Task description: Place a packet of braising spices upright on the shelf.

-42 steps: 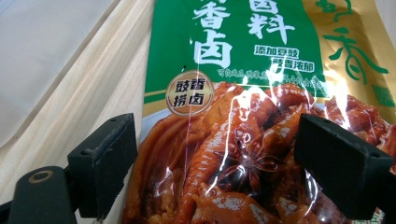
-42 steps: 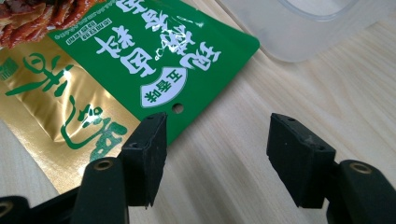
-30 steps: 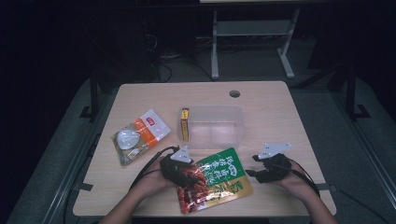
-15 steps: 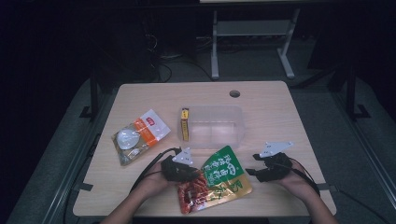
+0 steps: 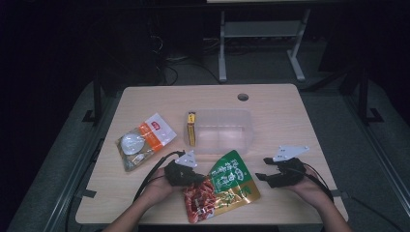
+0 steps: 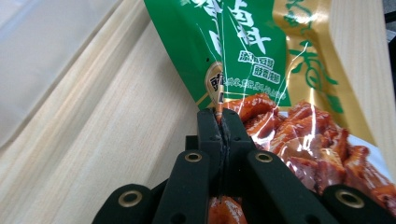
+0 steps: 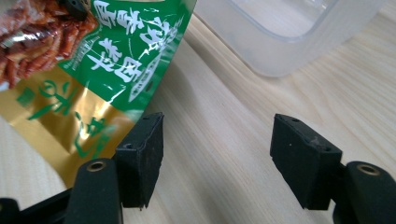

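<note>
We found print on three things, little of it legible. The green and gold snack pouch [image 6: 261,51] carried large white Chinese characters on its green panel, green brush characters on the gold, and two small white label boxes of finer print; we could not read any of it with confidence. In the right gripper view the same pouch [image 7: 126,51] showed its characters upside down. The orange and white packet [image 5: 145,140] bore a small red logo, and the yellow box [image 5: 192,128] a dark mark, both too small to read.
</note>
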`<state>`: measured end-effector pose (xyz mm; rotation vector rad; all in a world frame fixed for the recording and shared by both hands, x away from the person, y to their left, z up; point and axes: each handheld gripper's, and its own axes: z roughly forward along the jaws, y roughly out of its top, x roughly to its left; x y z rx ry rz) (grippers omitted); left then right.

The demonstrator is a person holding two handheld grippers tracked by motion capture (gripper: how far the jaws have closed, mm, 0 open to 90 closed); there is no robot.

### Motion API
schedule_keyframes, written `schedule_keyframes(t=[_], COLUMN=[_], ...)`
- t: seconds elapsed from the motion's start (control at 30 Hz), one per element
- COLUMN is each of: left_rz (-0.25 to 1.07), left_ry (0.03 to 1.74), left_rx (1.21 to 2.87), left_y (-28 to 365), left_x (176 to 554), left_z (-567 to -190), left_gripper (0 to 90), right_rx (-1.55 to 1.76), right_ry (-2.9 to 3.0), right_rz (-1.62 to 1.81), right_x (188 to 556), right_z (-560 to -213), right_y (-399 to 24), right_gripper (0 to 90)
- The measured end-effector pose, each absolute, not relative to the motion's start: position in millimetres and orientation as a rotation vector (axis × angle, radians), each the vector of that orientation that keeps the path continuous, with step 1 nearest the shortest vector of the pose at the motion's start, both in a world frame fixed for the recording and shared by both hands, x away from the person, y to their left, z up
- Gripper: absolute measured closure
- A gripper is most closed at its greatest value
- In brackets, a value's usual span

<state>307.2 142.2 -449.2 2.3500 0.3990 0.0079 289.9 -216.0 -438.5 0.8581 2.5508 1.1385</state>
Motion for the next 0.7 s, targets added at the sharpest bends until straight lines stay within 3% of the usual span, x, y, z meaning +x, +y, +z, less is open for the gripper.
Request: schedule_keyframes(t=[0.7], left_rz=[0.130], left_ry=[0.494], left_rx=[2.122], left_y=[193], left_x=[302], left_z=[-406], left_gripper=[89.9], right_rx=[0.824], right_ry=[2.588], right_rz=[1.393], right_x=[286], right_z=[-426], right_y=[-209], right_gripper=[30.0])
